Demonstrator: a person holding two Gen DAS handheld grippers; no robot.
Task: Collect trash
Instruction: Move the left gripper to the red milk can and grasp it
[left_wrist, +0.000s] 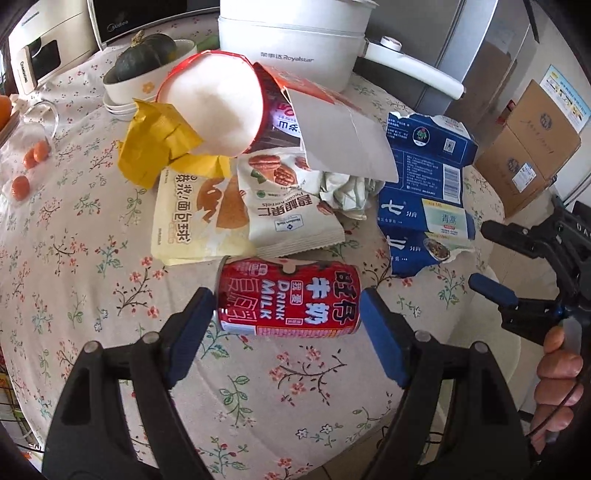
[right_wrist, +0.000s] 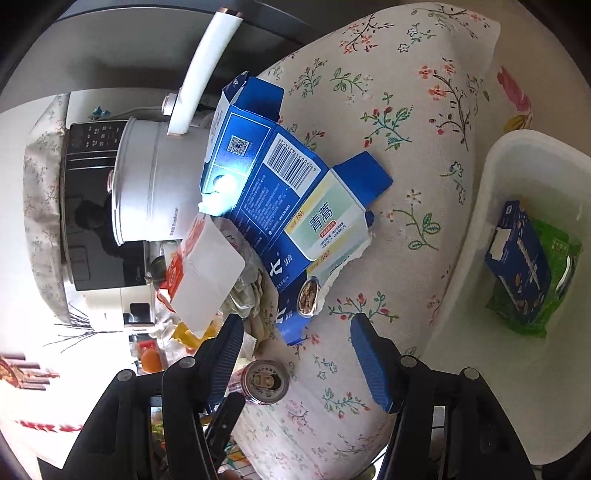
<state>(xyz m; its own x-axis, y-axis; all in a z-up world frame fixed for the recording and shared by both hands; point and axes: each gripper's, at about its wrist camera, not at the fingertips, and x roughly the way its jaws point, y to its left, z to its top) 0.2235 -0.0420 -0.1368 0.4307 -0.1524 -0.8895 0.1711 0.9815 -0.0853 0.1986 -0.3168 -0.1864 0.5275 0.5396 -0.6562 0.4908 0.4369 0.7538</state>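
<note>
Left hand-held gripper (left_wrist: 286, 317) spread, straddling milk can (left_wrist: 290, 299) lying crosswise on table (left_wrist: 92, 295); right hand-held gripper (right_wrist: 295, 356) spread, farther off.

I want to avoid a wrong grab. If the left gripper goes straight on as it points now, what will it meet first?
Most likely the red milk can, lying on its side between the open fingers of the left gripper. Nothing shows in between, though depth is hard to judge.
</note>
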